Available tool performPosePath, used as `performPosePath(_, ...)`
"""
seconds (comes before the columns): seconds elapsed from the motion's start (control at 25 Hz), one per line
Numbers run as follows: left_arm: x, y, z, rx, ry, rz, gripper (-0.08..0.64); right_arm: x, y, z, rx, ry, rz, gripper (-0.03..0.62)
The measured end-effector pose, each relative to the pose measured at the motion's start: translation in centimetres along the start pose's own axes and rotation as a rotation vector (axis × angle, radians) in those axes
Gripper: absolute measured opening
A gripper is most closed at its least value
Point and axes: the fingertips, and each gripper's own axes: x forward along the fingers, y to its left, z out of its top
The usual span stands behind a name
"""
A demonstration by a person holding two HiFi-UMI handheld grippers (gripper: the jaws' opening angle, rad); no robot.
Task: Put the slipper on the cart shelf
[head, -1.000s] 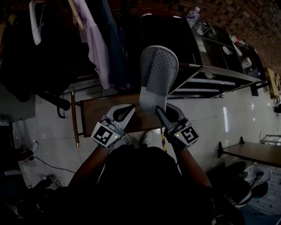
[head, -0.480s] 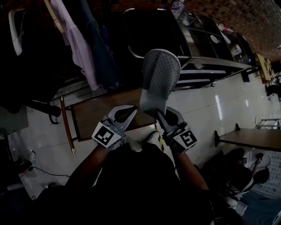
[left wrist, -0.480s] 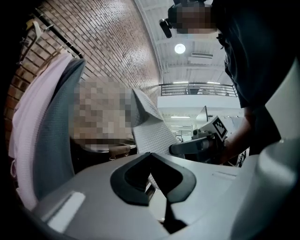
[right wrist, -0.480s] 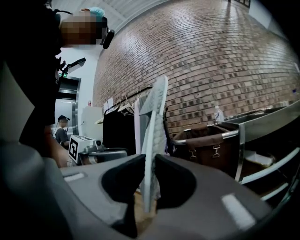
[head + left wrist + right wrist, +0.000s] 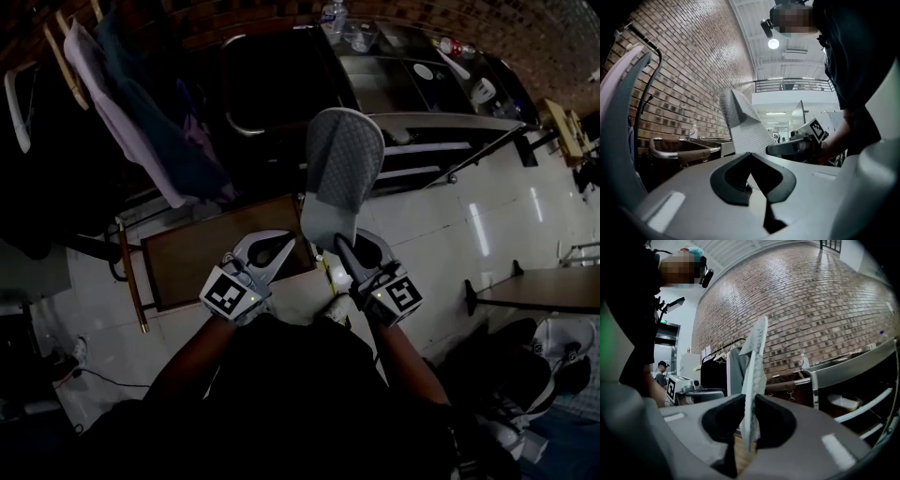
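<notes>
Right gripper view has my right gripper pinched narrow on the slipper: both dark pads press on its heel end, which shows edge-on, and the rest stands up out of the jaws. Left gripper view shows my left gripper with its tips together and nothing between them; the slipper rises just beyond them.

In the head view the two grippers sit side by side on the near side of the cart, the slipper's heel end between them. Its grey quilted face is turned up toward me and its toe end points at the cart. It is held in the air, short of the cart's shelves, and rests on none of them.

A brown table lies below the grippers, nearer to me than the cart. Clothes hang on a rail to the left of the cart. A bottle stands at the cart's far end, among small things too dark to name. A brick wall runs behind the cart
</notes>
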Motion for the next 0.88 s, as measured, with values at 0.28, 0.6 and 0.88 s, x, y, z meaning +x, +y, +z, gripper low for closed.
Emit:
performPosePath(0.28,8.6,-5.8,0.4,0.04,0.035,0.002,0.005,-6.8,-7.2,0.7,0.038,-0.021,0.028,0.064)
performPosePath(0.6,17.4,-12.4,-0.2,0.059,0.064,-0.016,0.005,-13.5,-14.8,-0.5,0.078,-0.016,0.062,0.064)
performPosePath(0.88,20.9,-15.3,-0.5,0.069,0.107,-0.061,0.005,-16.1,-17.8,-2.8,0.165,0.011,0.081,0.064)
